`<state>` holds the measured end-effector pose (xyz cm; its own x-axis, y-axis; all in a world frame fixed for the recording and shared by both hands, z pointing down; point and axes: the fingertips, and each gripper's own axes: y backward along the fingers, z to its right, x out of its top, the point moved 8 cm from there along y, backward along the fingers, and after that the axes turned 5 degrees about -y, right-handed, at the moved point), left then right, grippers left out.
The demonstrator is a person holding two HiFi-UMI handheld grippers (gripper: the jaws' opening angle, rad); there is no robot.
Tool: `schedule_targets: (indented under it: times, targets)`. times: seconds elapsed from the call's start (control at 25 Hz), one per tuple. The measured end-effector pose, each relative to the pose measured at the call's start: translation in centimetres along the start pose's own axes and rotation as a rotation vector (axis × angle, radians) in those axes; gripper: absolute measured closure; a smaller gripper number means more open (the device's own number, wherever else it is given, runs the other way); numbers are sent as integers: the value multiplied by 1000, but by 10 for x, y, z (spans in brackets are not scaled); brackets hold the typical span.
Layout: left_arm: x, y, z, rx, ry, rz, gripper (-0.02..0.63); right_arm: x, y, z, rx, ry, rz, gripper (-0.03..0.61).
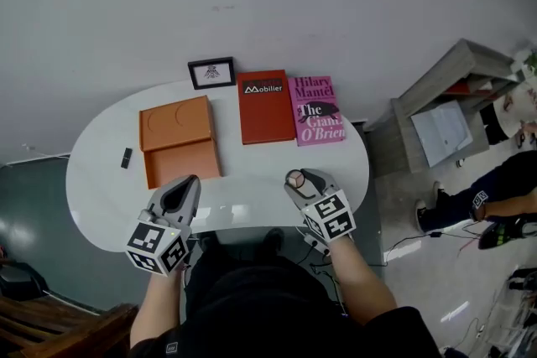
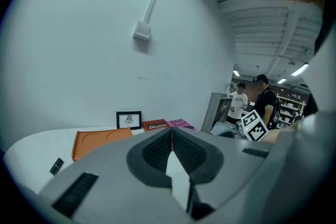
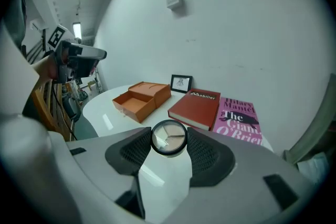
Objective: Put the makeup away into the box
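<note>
The right gripper [image 1: 295, 179] clamps a round makeup compact [image 3: 168, 138] above the near edge of the white table [image 1: 252, 172]. The left gripper [image 1: 185, 187] hovers alongside, its jaws pressed together on nothing. The open orange box [image 1: 179, 140] sits left of centre, with bare tabletop in front of it. A small black tube [image 1: 127, 158] lies near the left edge, and a red book [image 1: 265, 106] and a pink book [image 1: 316, 110] line the far edge.

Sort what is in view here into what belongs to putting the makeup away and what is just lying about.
For the job: round compact, gripped in the right tongs; orange box; small black stick, likely makeup; left tongs, shut and empty.
Lying about: picture frame; red book; pink book.
</note>
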<state>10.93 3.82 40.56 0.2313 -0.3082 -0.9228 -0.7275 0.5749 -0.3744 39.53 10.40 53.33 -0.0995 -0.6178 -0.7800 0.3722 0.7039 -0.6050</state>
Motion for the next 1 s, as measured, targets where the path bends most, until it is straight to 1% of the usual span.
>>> schedule_targets:
  times: [0.2, 0.36, 0.48, 0.56, 0.8, 1.0]
  targets:
    - [5, 31, -47, 41, -16, 52, 598, 46, -3, -31, -7, 41, 56, 360]
    - [5, 64, -91, 61, -44, 67, 598, 82, -30, -72, -1, 54, 82, 360]
    - [2, 89, -127, 62, -72, 74, 598, 108, -56, -108, 10, 74, 92, 360]
    - [-3, 104, -151, 58, -76, 77, 598, 122, -74, -134, 17, 84, 96, 360]
    - [-17, 143, -215, 41, -56, 79, 598, 152, -121, -204, 37, 99, 91, 360]
    - [-20, 167, -249, 37, -51, 93, 598, 165, -152, -249, 71, 116, 64, 360]
